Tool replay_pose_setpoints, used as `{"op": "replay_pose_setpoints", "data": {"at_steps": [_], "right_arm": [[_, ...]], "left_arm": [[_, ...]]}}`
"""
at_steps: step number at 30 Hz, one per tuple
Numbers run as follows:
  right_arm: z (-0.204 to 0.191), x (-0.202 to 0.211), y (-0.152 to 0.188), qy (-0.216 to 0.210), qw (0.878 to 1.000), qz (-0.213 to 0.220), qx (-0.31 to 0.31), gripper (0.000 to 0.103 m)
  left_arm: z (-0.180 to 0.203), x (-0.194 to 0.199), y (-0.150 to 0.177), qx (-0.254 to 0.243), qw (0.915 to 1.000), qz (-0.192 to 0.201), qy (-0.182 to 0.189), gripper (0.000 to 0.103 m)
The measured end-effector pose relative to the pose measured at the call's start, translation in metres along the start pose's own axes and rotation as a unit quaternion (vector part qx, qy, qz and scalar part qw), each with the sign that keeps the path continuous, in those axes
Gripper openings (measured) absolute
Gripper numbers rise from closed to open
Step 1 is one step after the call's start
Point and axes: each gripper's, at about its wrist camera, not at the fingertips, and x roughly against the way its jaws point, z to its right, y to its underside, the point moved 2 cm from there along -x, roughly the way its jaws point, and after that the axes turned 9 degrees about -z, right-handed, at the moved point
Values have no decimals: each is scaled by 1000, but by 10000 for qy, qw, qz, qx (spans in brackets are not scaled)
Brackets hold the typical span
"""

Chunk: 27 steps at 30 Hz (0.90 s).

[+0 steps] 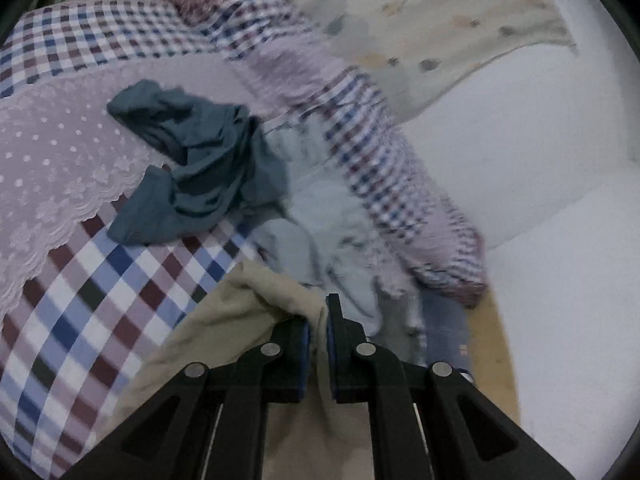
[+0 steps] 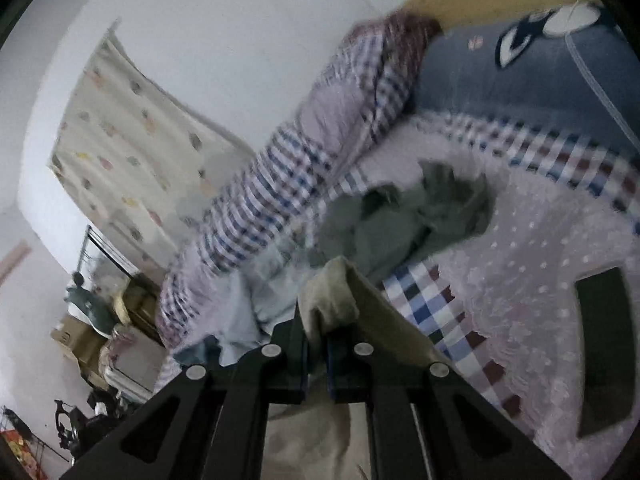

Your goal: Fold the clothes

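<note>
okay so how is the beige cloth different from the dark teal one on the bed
The beige cloth is pinched in both tools, left and right, and hangs from them; the teal cloth lies loose on the bed, untouched. The beige one is pale and pulled into a fairly smooth sheet; the teal one is dark and crumpled in a heap. Both are plain, unpatterned and not yet folded.

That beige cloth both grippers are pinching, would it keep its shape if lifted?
Probably not. The beige cloth bunches and drapes where the left gripper pinches it, so it looks floppy. It sags beside the right gripper too, suggesting light fabric.
</note>
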Motion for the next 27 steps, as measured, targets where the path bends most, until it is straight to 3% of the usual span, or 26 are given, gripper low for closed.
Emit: {"op": "replay_pose_setpoints", "data": {"at_steps": [7, 9, 11, 12, 13, 15, 16, 19, 21, 24, 27], "right_arm": [[16, -91, -32, 624, 9956, -653, 265, 6], [23, -128, -40, 873, 9890, -1162, 264, 11], [29, -152, -44, 1259, 9786, -1612, 216, 19], [31, -152, -47, 1364, 9770, -1621, 237, 24], [32, -153, -49, 1468, 9753, -1628, 257, 45], [29, -129, -51, 1289, 9831, -1238, 398, 70], [27, -118, -52, 1198, 9862, -1042, 468, 76], [38, -77, -26, 1035, 9895, -917, 429, 80], [46, -50, -9, 927, 9914, -835, 403, 80], [60, -11, 23, 754, 9937, -754, 341, 80], [72, 18, 63, 758, 9948, -595, 334, 80]], "left_arm": [[-29, -77, -52, 484, 9965, -312, -611, 7], [-42, -98, -66, 578, 9943, -498, -744, 12], [-52, -108, -76, 565, 9918, -621, -968, 26], [-52, -100, -81, 467, 9927, -404, -1035, 45], [-52, -87, -84, 362, 9948, -125, -948, 71], [-56, -63, -86, 306, 9981, 262, -473, 90], [-59, -53, -84, 275, 9982, 327, -427, 90], [-65, -33, -62, -50, 9988, 90, -477, 90], [-67, -21, -33, -577, 9962, -114, -637, 90], [-63, -12, 23, -1459, 9836, -512, -924, 90], [-58, -12, 76, -2146, 9642, -945, -1235, 90]]}}
